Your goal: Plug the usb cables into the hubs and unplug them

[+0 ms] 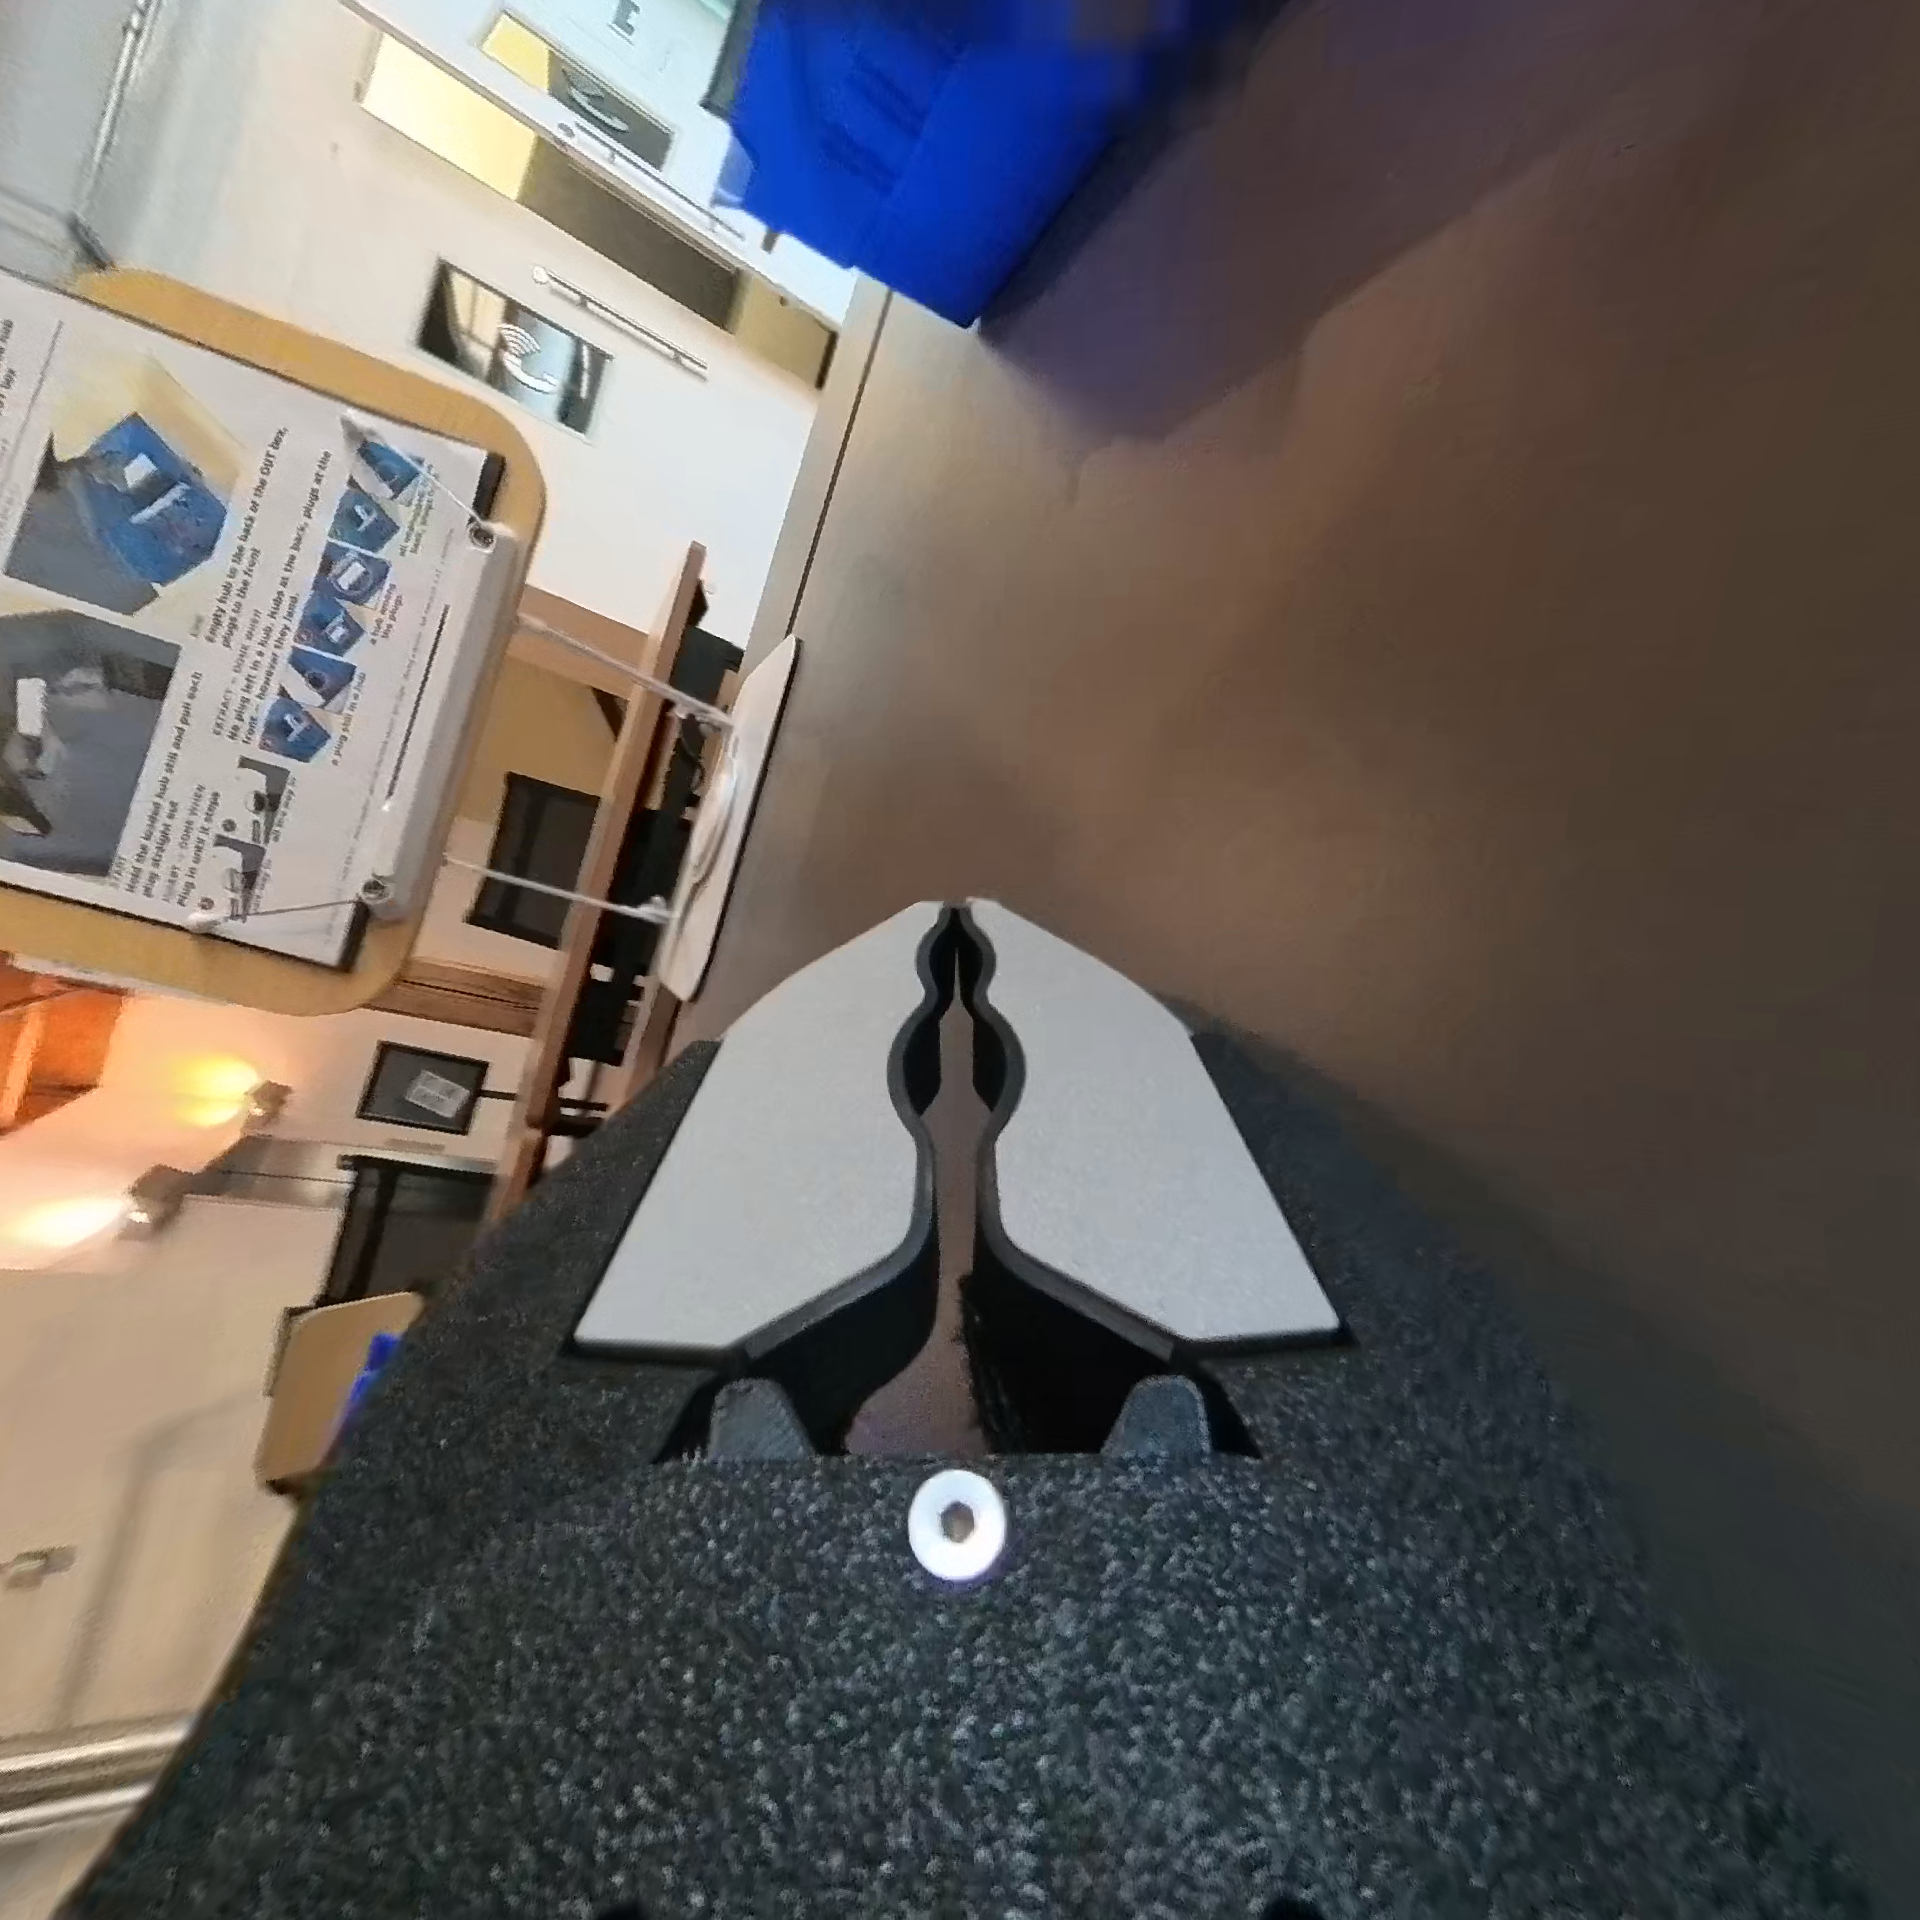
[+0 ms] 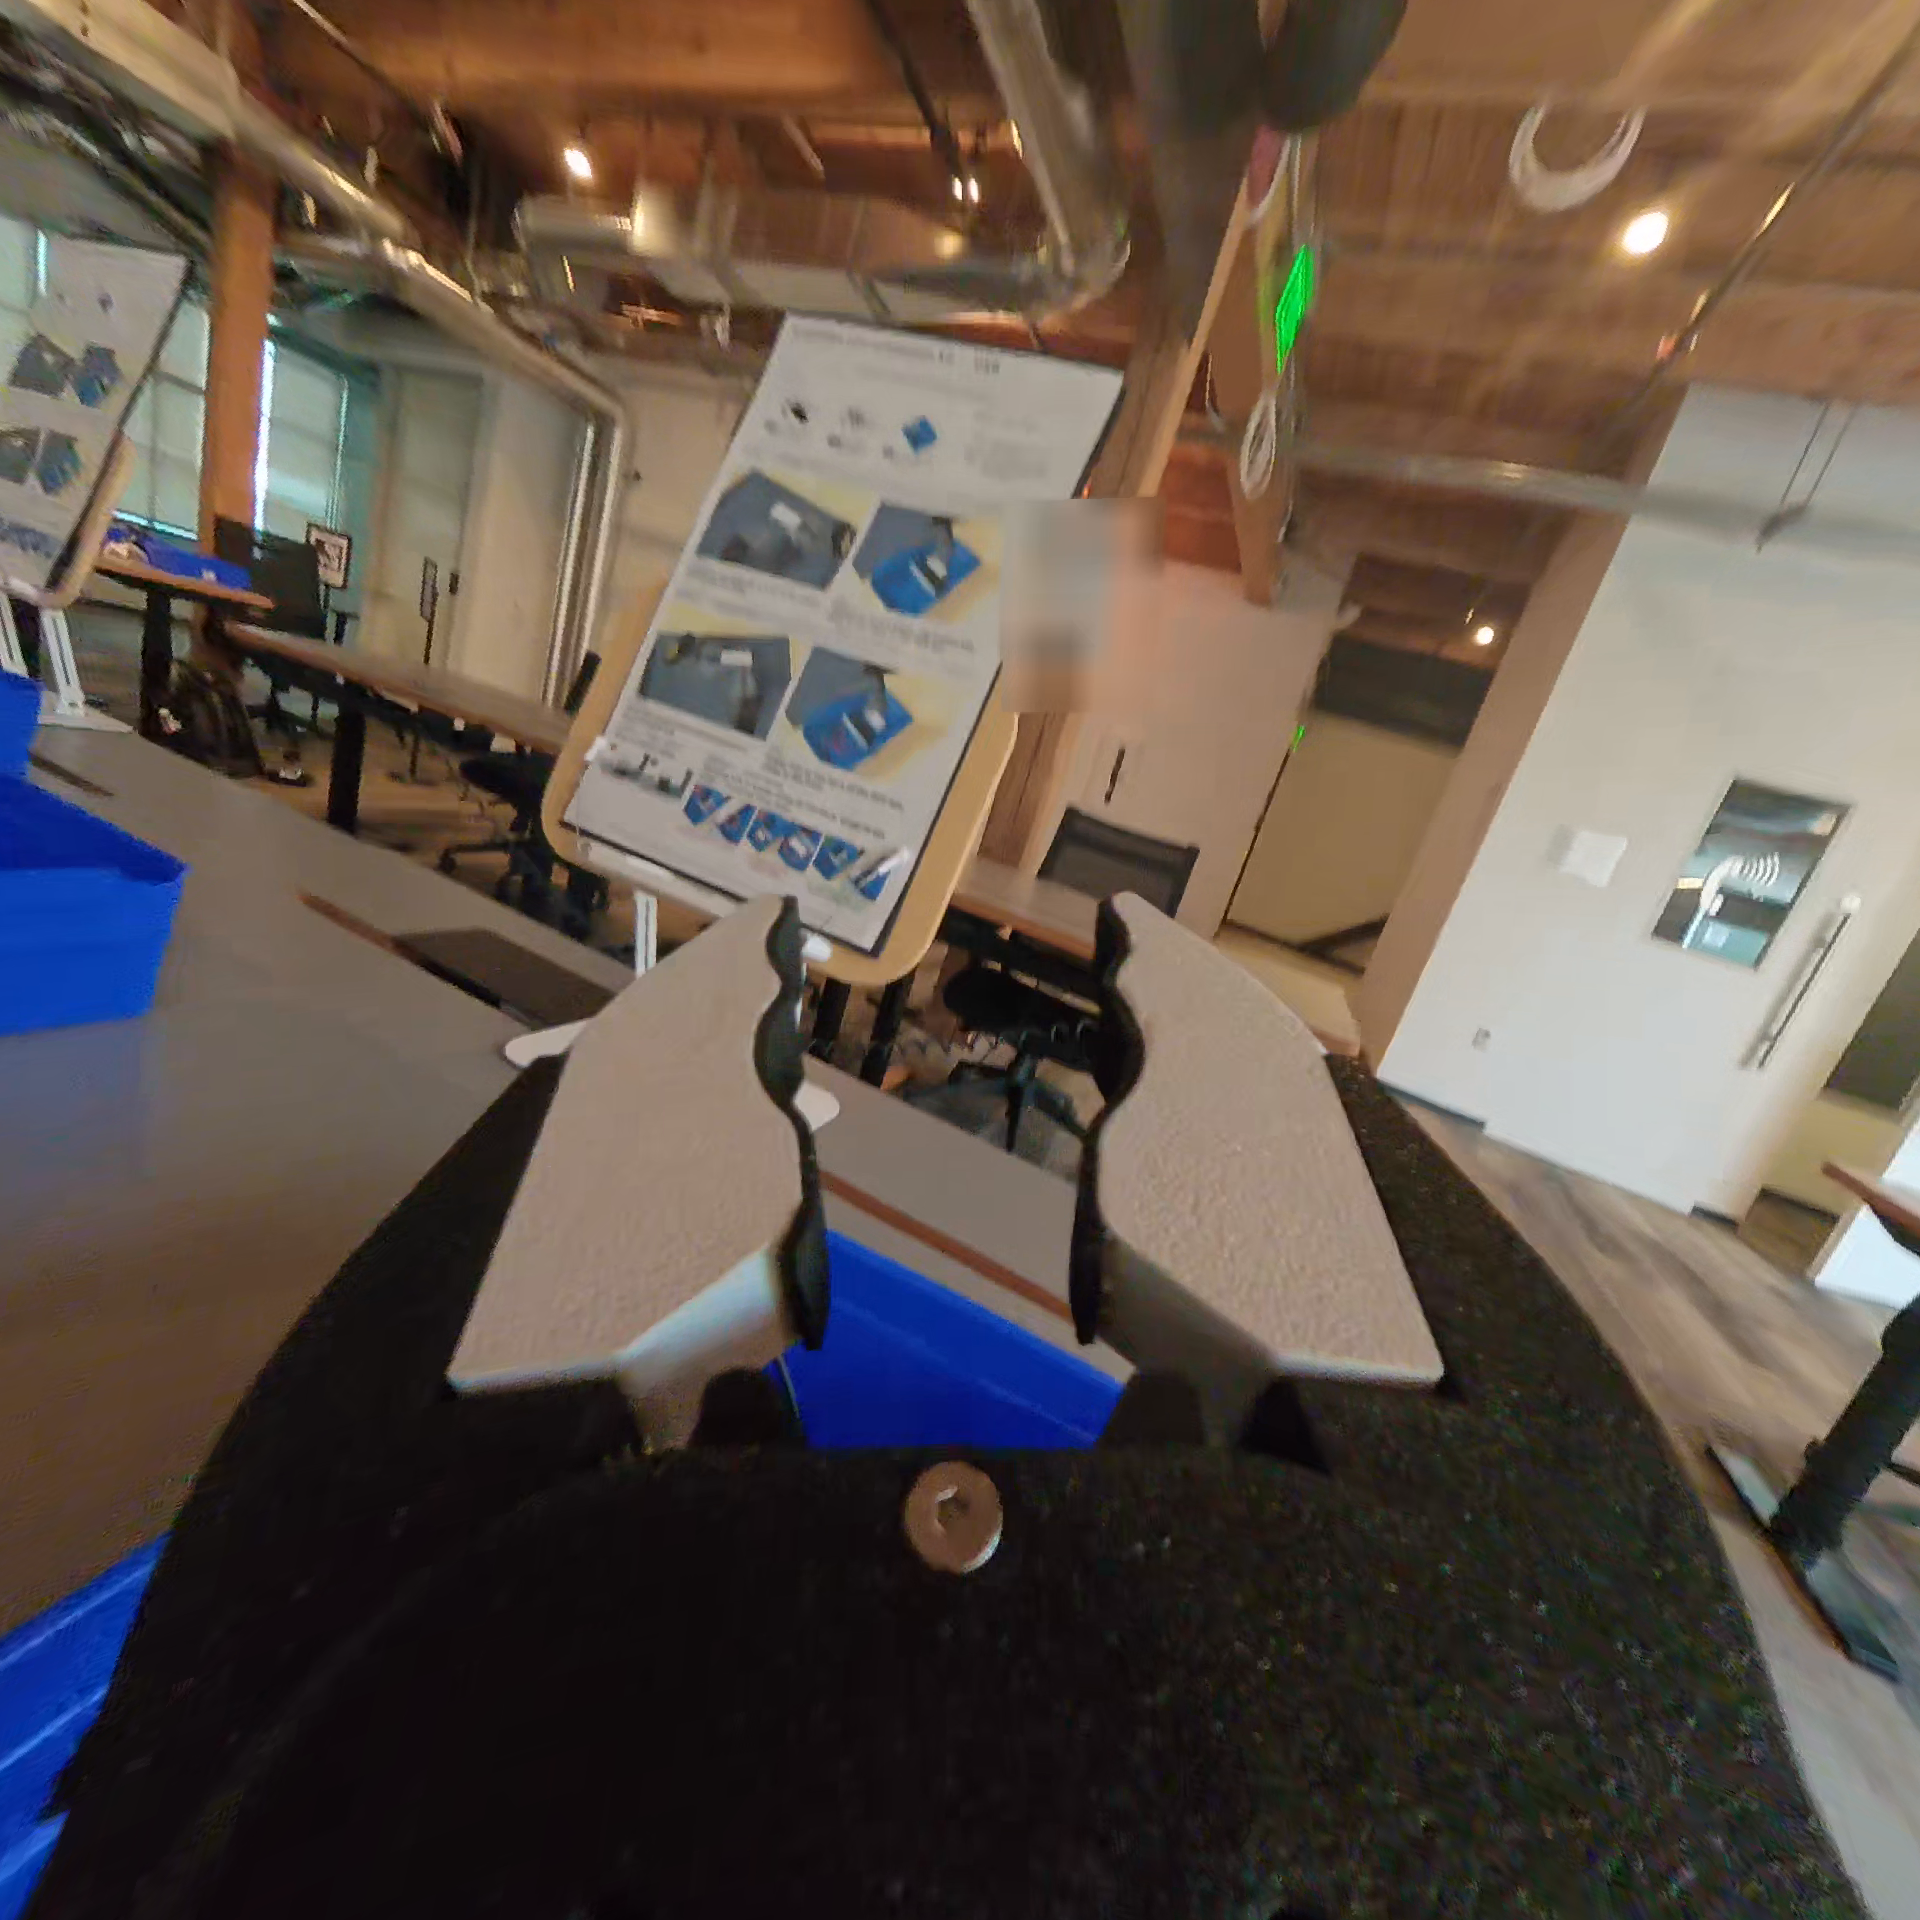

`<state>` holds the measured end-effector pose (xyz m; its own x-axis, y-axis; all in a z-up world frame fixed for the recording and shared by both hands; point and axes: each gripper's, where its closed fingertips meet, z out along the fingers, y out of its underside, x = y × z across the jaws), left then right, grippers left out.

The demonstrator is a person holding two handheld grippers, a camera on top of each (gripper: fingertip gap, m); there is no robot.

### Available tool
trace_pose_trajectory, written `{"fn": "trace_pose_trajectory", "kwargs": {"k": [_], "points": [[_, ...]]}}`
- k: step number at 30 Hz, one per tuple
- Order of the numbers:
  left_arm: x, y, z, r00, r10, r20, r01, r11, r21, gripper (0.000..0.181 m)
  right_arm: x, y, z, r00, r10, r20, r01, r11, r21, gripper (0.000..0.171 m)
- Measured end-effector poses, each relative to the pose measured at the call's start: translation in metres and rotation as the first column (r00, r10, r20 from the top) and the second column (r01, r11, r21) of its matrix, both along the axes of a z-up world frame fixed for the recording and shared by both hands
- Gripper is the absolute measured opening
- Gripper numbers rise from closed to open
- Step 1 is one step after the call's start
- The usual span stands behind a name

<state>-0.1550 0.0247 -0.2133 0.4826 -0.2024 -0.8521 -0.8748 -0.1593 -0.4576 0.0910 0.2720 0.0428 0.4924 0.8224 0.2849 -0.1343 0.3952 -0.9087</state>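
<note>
No USB cable and no hub visible in either view, so nothing to show a plug made or pulled; by the look of it, either ahead of the first pick-up or between rounds, with the whole plug-and-unplug cycle seemingly still to do. Left gripper (image 1: 958, 909) rolled on its side, fingertips pressed together with nothing between them, pointing along the grey tabletop (image 1: 1455, 727) toward a blue bin (image 1: 894, 156) blurred at the far end. Right gripper (image 2: 945, 920) parted wide and empty, raised above the table (image 2: 260, 1039) and aimed out into the room rather than down at any work. Blue bins around it: one just under the gap between the fingers (image 2: 935, 1361), one at the left edge (image 2: 73, 914), a corner at lower left (image 2: 62, 1683); contents hidden, so cables and hubs quite possibly inside, though impossible to confirm. Instruction sheet (image 2: 831, 623) clipped to a rounded wooden board on a white stand at the table's far edge, seen also in the left wrist view (image 1: 208, 665): photos of blue bins and blocks of printed text, wording left unquoted. A similar sheet (image 2: 73, 416) farther off to the left. No brand marks legible on grippers or bins.
</note>
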Motion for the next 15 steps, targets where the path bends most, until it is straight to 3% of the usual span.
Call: {"fn": "trace_pose_trajectory", "kwargs": {"k": [4,15], "points": [[0.001,0.000,-0.004,0.992,0.012,-0.122,-0.014,1.000,-0.016,0.000,0.008,-0.013,0.015,0.999,-0.006,-0.035,0.009,0.996,0.093,0.062],[0.001,0.000,-0.004,0.994,0.007,-0.112,-0.008,1.000,-0.013,0.000,0.014,-0.033,0.024,1.000,-0.008,0.004,0.007,0.989,0.150,0.040]]}}
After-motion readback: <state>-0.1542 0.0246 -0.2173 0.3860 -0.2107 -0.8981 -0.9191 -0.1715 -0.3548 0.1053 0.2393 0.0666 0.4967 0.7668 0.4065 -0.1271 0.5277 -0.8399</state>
